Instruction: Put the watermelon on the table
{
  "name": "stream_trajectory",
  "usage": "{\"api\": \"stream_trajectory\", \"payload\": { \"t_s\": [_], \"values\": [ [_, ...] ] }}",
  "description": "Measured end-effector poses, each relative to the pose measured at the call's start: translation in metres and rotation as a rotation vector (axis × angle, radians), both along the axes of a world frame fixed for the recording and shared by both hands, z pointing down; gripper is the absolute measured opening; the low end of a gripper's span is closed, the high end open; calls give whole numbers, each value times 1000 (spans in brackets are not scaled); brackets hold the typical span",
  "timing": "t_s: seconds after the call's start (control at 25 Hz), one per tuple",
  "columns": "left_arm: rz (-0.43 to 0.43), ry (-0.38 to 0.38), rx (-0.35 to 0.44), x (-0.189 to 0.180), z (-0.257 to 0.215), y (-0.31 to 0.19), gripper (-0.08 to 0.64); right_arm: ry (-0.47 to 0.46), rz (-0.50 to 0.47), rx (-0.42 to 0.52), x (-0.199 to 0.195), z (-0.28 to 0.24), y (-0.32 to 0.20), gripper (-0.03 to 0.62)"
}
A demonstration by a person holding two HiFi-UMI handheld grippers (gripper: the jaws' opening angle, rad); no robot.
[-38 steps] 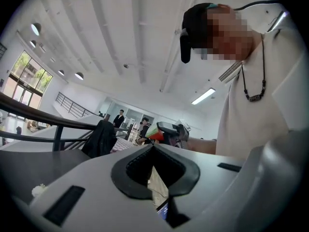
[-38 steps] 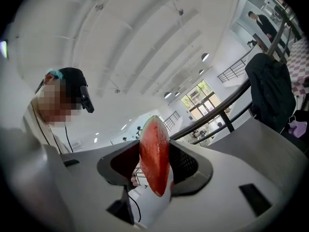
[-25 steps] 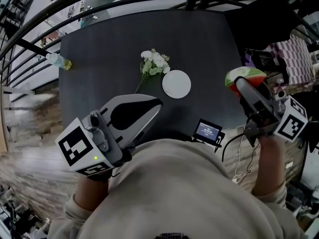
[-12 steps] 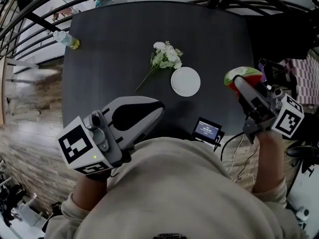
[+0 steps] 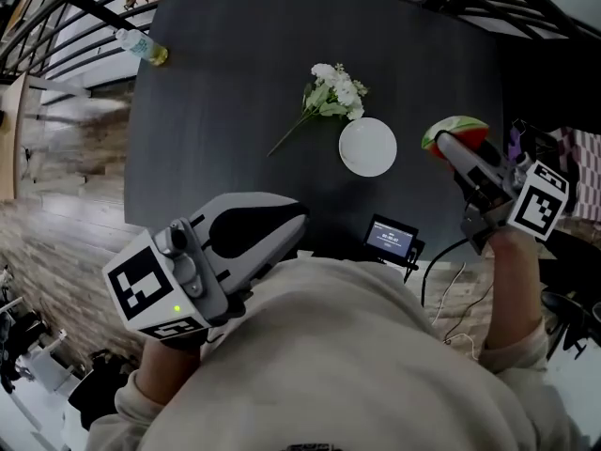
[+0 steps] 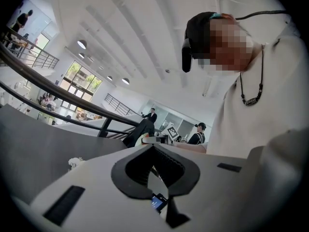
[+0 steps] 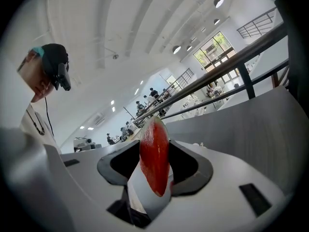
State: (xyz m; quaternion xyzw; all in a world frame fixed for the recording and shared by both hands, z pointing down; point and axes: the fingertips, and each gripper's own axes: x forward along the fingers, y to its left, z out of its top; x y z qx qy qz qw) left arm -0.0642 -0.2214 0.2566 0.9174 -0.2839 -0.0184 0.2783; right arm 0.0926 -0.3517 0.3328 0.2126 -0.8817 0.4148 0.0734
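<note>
Right gripper view: watermelon (image 7: 154,158) clamped between the fingers (image 7: 192,169).

**Dark worktop and its load**

Worktop (image 5: 235,83): matte black, fills the upper frame. White flower sprig (image 5: 331,97) at centre, stem trailing lower left. Round white plate (image 5: 367,147) just beside the blooms, lower right. Clear bottle (image 5: 143,47) at the upper-left corner. Small lit screen (image 5: 392,240) at the bottom edge; footing unclear.

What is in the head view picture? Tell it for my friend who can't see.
Seen from above, the right gripper holds a watermelon slice near the right side of a dark table. On the table are a white plate, white flowers and a bottle. The left gripper is shut and empty.
</note>
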Motion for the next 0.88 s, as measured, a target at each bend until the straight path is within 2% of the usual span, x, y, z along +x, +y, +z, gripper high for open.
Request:
{"api": "stream_trajectory", "payload": {
  "t_s": [0.56, 0.88],
  "values": [
    [-119, -61, -46, -10, 18, 10, 6, 165, -94, -90, 0, 105, -15, 202],
    [-197, -72, -65, -32, 23, 19, 6, 275, -152, -153, -8, 170, -16, 202]
  ]
}}
